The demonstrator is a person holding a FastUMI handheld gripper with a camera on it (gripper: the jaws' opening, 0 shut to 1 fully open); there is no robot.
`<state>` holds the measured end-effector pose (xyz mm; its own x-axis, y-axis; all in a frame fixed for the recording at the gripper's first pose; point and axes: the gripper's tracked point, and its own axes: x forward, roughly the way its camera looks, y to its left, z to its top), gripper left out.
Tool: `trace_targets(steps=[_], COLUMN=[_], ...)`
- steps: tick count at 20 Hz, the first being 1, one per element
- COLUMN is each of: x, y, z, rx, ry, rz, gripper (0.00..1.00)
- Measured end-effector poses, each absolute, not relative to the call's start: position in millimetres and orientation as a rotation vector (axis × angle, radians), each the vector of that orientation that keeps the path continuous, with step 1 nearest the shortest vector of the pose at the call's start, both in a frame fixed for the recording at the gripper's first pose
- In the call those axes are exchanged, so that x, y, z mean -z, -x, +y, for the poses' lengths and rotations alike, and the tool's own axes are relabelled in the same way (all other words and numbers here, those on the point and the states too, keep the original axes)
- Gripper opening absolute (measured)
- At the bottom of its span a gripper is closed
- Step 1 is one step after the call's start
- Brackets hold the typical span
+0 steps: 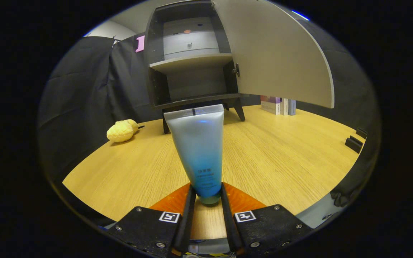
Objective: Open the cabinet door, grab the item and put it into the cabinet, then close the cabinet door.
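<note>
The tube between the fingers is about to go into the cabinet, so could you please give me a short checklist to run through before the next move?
1. Grip: both fingers of the gripper press on the cap end of the tube: ok.
2. Cabinet door swung open to the right, clear of the opening: ok.
3. Lower compartment free of things where the tube could go: ok.
4. Path over the table between the tube and the cabinet clear; the yellow plush toy lies off to the left: ok.
5. Tube fits under the shelf upright: cannot tell.
</note>
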<state>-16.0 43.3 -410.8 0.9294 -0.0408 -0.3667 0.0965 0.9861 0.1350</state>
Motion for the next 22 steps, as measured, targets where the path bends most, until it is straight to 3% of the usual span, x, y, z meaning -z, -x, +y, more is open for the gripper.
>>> trace_targets(steps=[14, 22], x=[234.2, 119.3], y=[-14.2, -59.2], z=[30.1, 42.9], rx=[0.086, 0.022], ry=[-0.101, -0.033], rz=[0.31, 0.258], gripper=[0.41, 0.41])
